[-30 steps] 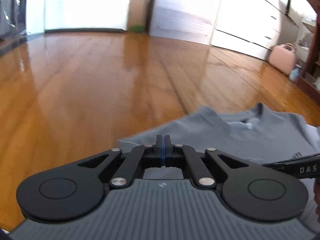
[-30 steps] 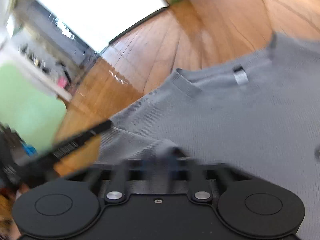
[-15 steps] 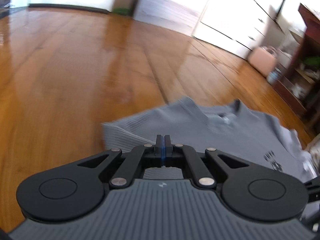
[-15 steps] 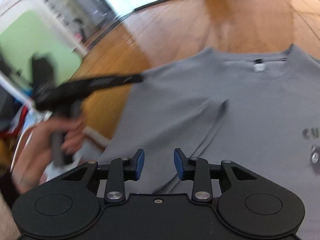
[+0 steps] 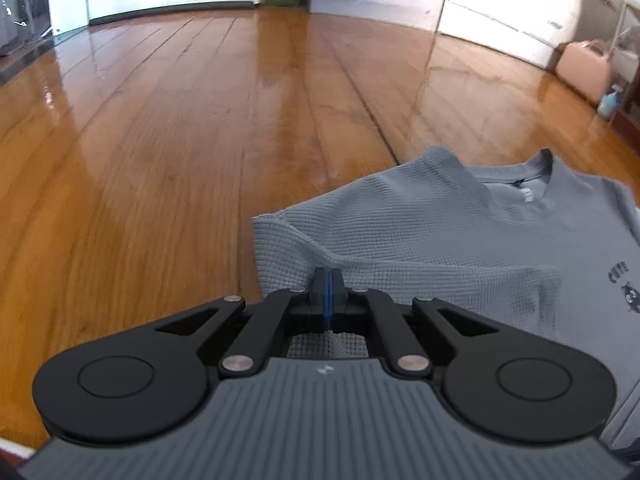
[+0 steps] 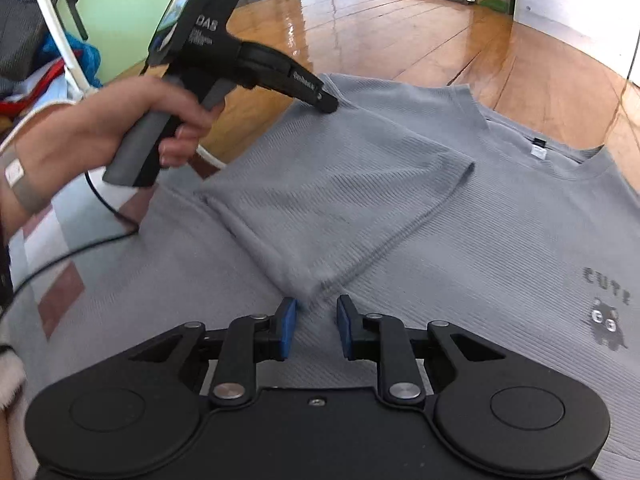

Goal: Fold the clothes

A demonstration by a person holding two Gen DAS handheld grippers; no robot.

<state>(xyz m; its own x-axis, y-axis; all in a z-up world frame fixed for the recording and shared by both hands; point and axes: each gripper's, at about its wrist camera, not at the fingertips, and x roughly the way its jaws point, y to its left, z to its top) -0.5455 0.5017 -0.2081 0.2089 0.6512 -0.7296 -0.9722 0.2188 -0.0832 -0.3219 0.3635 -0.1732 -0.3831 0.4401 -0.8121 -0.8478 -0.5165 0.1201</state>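
Observation:
A grey waffle-knit T-shirt (image 5: 440,236) lies front up on the wooden floor, collar and label away from me. In the right wrist view its sleeve (image 6: 340,184) is folded inward over the T-shirt (image 6: 500,248), which bears a small dark print (image 6: 606,312). My left gripper (image 5: 328,282) is shut, pinching a pucker of fabric at the folded shoulder edge. A hand (image 6: 100,136) holds that left gripper (image 6: 330,105), its tip down on the cloth. My right gripper (image 6: 317,314) stands open just behind the folded sleeve's near corner, with nothing between its blue pads (image 6: 289,320).
Glossy wooden floor (image 5: 180,140) stretches ahead and to the left. A pink case (image 5: 584,68) and a blue bottle (image 5: 610,104) stand by shelves at the far right. A cable (image 6: 60,256) crosses a patterned mat (image 6: 60,292); piled clothes (image 6: 60,60) lie at the left.
My right gripper opened, let go of the sleeve and drew back; the sleeve now lies folded over the chest. The left gripper stayed shut and came down onto the shoulder fold.

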